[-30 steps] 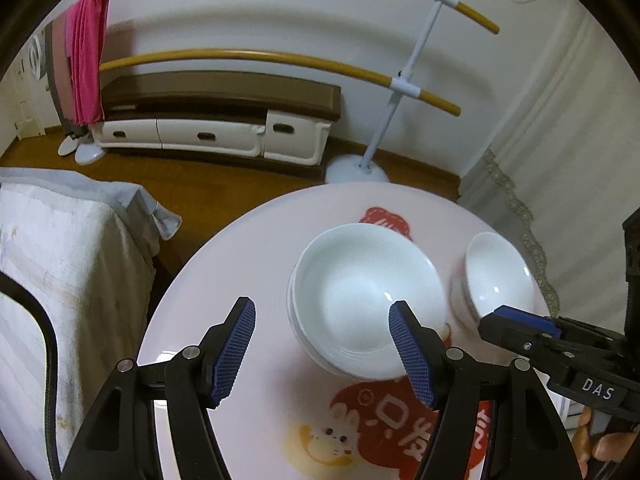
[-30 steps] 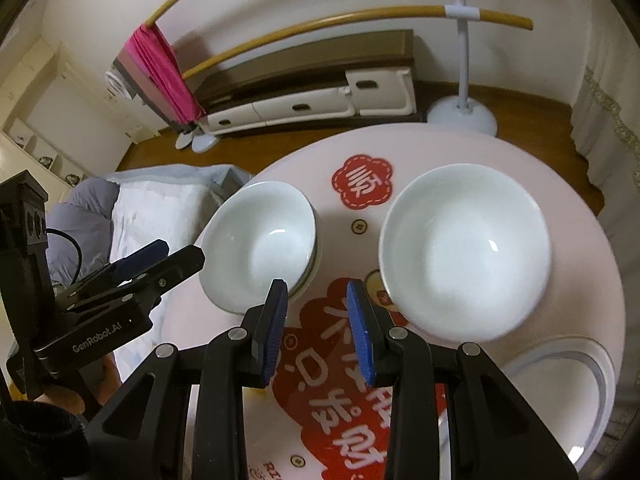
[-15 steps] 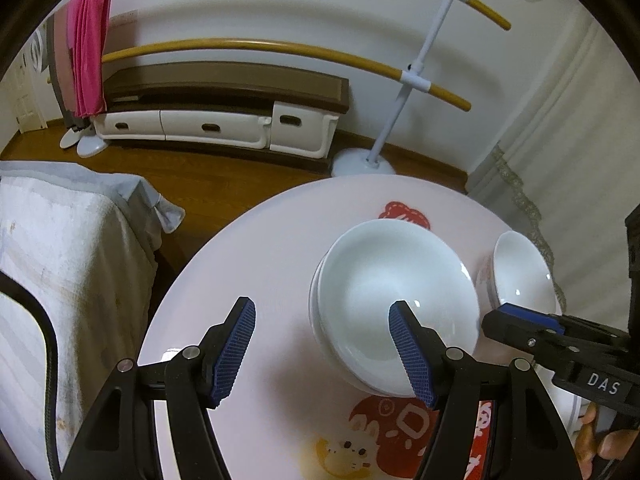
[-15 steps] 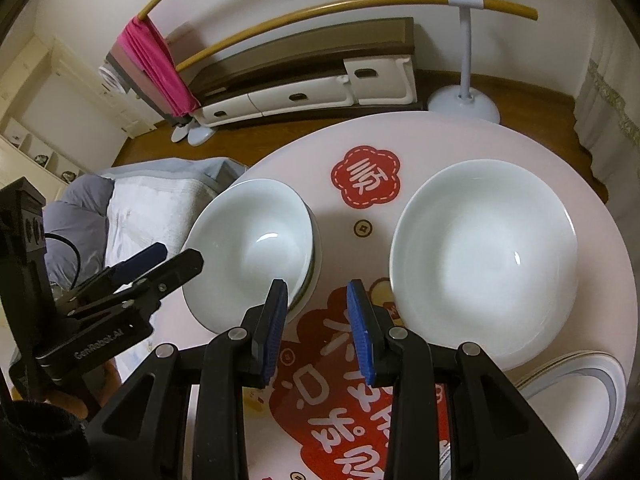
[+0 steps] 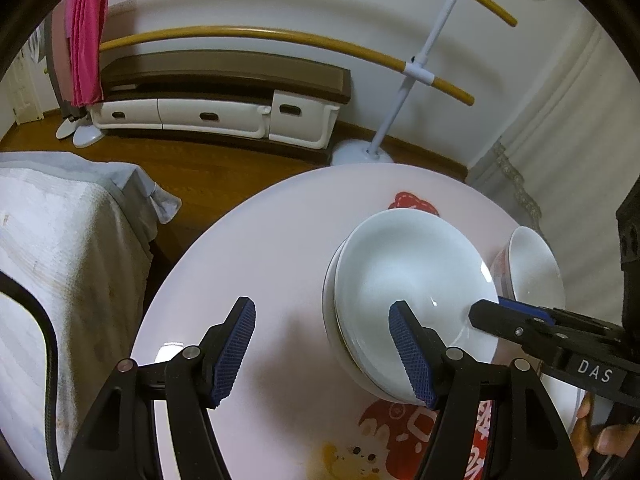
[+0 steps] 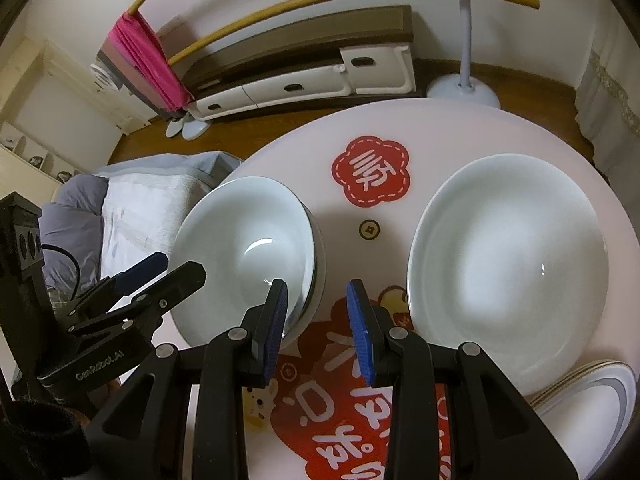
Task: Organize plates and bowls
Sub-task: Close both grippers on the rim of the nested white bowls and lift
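White porcelain: two piles of bowls and one of plates sit on a round pink tabletop (image 6: 280,152) printed with red festive motifs.
Stacked bowls: nested bowls (image 6: 244,256) stand at the left of the tabletop, near its edge, in the right wrist view; how many are in the nest cannot be told.
Wide bowl: a larger bowl (image 6: 508,248) sits alone at the right, well apart from the nest.
Plates: a low pile of rimmed plates (image 6: 600,404) lies at the near right, its edge tucked under the wide bowl's rim.
Left claw: the left claw (image 5: 324,356) hovers open and empty, one pad just over the near rim of the nested bowls.
Right claw: the right claw (image 6: 316,328) hangs partly open, gripping nothing, above the red print between the two bowl piles.
Progress: some bowls are nested and plates piled; the wide bowl appears not yet joined to any stack.
Left to do: likely gathering the loose bowl and tidying the piles.
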`<state>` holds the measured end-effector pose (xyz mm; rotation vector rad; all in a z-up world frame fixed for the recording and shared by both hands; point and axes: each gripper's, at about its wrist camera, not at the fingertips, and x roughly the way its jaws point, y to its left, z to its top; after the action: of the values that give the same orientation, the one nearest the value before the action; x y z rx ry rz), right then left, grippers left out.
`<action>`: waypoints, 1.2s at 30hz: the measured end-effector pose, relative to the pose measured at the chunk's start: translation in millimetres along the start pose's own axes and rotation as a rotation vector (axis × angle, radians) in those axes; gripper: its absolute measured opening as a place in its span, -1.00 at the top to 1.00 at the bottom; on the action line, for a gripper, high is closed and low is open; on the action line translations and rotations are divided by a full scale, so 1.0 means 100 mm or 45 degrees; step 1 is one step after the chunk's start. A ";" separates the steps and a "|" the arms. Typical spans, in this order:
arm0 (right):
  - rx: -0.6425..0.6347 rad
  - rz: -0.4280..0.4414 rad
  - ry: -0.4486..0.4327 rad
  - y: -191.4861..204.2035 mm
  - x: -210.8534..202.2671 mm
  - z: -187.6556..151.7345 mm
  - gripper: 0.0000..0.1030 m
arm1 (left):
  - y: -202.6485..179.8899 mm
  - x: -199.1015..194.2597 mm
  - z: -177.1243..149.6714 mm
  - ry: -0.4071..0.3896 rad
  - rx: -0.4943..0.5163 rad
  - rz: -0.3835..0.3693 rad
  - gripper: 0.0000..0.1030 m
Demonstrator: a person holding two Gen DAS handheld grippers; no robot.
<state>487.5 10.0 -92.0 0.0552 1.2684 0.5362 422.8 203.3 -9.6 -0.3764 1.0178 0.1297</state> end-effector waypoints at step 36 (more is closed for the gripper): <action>-0.090 -0.020 -0.048 0.18 0.00 0.00 0.61 | -0.25 -0.09 0.03 -0.038 0.089 -0.048 0.54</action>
<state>480.6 26.1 -86.1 -0.0038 1.2114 0.5639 427.5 181.5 5.4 -0.3289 0.9827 0.0653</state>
